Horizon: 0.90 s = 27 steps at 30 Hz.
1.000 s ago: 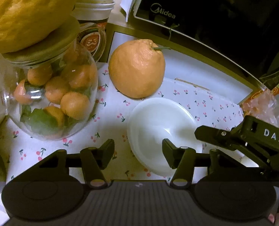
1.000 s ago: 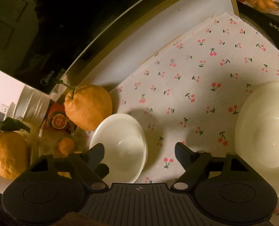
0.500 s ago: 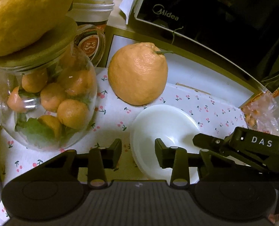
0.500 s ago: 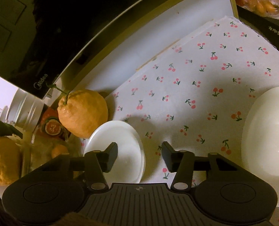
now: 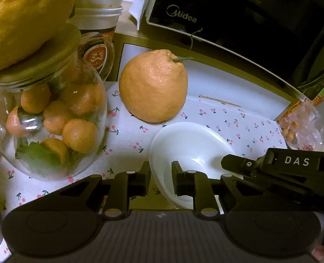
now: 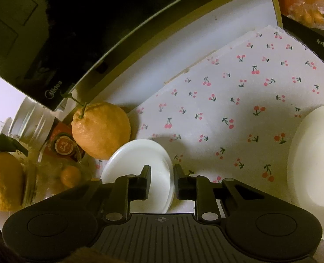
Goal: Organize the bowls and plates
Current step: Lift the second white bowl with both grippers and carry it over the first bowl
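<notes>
A small white bowl (image 5: pixel 192 151) (image 6: pixel 138 164) sits on the cherry-print cloth (image 5: pixel 127 135) (image 6: pixel 238 100) in front of a big orange citrus fruit (image 5: pixel 153 89) (image 6: pixel 100 129). My left gripper (image 5: pixel 161 182) straddles the bowl's left rim, one finger outside and one inside, its jaws closing onto the wall. My right gripper (image 6: pixel 161 184) (image 5: pixel 234 164) straddles the opposite rim the same way, jaws closing, the rim pinched between the pads. A larger white bowl (image 6: pixel 315 160) rests on the cloth to the right.
A glass jar of mandarins (image 5: pixel 52 118) with a yellow citrus fruit (image 5: pixel 24 15) on its lid stands close on the left. Stacked cups (image 5: pixel 98 6) and a black Midea microwave (image 5: pixel 238 15) line the back. A bag of snacks (image 5: pixel 300 125) lies at the right.
Both grippers' jaws have narrowed from wide apart to close around the small bowl's rim, one on each side. Neither hand nor the bowl has shifted much.
</notes>
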Each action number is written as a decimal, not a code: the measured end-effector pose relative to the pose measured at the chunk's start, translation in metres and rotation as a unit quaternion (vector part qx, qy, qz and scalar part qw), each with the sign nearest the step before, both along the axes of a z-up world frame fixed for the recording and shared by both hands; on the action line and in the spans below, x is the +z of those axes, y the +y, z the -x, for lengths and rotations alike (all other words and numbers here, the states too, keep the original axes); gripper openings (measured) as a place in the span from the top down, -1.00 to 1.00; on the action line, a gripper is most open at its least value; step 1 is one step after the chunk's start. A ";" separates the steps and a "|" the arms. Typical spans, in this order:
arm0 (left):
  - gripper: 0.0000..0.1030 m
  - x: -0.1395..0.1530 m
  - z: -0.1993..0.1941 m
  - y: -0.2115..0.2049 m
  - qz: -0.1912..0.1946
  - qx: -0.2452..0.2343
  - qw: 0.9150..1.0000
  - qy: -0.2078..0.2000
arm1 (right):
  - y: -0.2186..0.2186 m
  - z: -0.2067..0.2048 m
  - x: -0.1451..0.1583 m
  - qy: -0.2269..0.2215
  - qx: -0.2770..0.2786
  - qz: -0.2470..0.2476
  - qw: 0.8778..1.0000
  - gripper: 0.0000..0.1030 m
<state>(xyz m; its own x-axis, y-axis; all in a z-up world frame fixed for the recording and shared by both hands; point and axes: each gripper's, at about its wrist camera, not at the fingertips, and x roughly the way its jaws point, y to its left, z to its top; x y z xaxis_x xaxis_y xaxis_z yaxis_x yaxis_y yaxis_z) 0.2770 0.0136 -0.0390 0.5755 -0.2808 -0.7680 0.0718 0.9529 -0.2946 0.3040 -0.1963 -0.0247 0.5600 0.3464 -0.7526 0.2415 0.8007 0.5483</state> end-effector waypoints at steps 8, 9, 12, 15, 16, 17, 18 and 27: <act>0.64 0.012 0.010 0.002 0.001 0.002 1.000 -0.004 | 0.003 0.010 0.018 -0.014 0.007 0.008 1.000 0.58; 0.64 0.014 0.012 0.003 0.000 0.001 1.000 -0.004 | 0.003 0.012 0.020 -0.015 0.007 0.009 1.000 0.58; 0.64 0.020 0.018 0.004 0.000 -0.003 1.000 -0.007 | 0.004 0.019 0.027 -0.019 0.008 0.010 1.000 0.58; 0.64 0.027 0.026 0.004 0.002 -0.006 1.000 -0.011 | 0.002 0.027 0.034 -0.021 0.006 0.006 1.000 0.58; 0.64 0.029 0.029 0.005 0.002 -0.007 1.000 -0.012 | 0.002 0.029 0.035 -0.022 0.006 0.005 1.000 0.58; 0.64 0.032 0.032 0.005 0.003 -0.009 1.000 -0.014 | 0.001 0.032 0.037 -0.023 0.005 0.003 1.000 0.58; 0.64 0.034 0.035 0.005 0.004 -0.010 1.000 -0.015 | 0.000 0.036 0.039 -0.023 0.003 0.002 1.000 0.58; 0.64 0.051 0.073 0.010 0.011 -0.021 0.999 -0.022 | -0.002 0.075 0.065 -0.034 0.000 -0.005 0.999 0.58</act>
<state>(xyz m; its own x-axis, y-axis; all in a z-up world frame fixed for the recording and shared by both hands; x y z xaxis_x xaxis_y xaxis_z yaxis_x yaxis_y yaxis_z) 0.2036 0.0239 0.0119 0.5955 -0.3221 -0.7360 0.1244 0.9420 -0.3116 0.2294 -0.1978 0.0403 0.6091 0.3543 -0.7095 0.2038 0.7947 0.5718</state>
